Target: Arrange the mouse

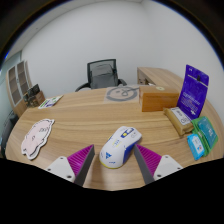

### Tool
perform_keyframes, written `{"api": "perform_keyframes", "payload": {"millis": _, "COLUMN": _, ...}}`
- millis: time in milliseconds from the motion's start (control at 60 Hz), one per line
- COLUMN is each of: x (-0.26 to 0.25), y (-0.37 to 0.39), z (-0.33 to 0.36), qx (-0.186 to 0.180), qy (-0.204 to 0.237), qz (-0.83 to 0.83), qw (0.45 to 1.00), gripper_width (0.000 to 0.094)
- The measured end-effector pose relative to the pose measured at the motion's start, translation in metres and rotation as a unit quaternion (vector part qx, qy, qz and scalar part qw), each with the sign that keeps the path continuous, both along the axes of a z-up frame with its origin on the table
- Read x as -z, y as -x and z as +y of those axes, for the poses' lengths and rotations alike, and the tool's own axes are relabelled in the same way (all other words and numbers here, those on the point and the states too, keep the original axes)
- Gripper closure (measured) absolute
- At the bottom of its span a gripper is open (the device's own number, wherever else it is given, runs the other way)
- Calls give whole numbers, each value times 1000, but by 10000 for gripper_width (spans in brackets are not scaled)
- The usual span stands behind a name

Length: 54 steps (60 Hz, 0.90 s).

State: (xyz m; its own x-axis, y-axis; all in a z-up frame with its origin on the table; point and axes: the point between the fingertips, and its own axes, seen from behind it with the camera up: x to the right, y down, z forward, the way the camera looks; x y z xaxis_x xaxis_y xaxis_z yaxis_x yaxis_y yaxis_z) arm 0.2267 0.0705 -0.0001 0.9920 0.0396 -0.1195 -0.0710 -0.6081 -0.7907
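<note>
A white mouse with blue trim lies on the wooden table, its near end between my two fingers. My gripper is open, with the purple pads spread to either side of the mouse and a gap at each side. The mouse rests on the table on its own. A round mouse mat with a cartoon print lies on the table to the left, beyond the left finger.
A wooden box and a purple package stand to the right. Small packets lie near the right edge. A grey round mat lies at the far side, with a black office chair behind it. Shelves stand at the left wall.
</note>
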Motion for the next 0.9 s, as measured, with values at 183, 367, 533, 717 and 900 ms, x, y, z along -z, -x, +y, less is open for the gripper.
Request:
{"api": "perform_keyframes", "payload": {"millis": 183, "x": 7, "y": 2, "z": 40, "qx": -11, "qy": -6, "qz": -13, "qw": 1000, "gripper_width": 177}}
{"api": "perform_keyframes", "payload": {"millis": 367, "x": 12, "y": 12, "z": 49, "qx": -23, "qy": 8, "qz": -27, "qw": 999, "gripper_width": 499}}
{"api": "perform_keyframes", "payload": {"millis": 533, "x": -2, "y": 47, "z": 44, "qx": -28, "qy": 30, "qz": -2, "qw": 999, "gripper_width": 539}}
{"api": "perform_keyframes", "payload": {"millis": 717, "x": -45, "y": 192, "z": 49, "qx": -56, "qy": 2, "qz": 34, "qw": 998, "gripper_width": 540}}
{"api": "perform_keyframes", "payload": {"millis": 900, "x": -14, "y": 307, "z": 55, "qx": -58, "qy": 27, "qz": 13, "qw": 998, "gripper_width": 542}}
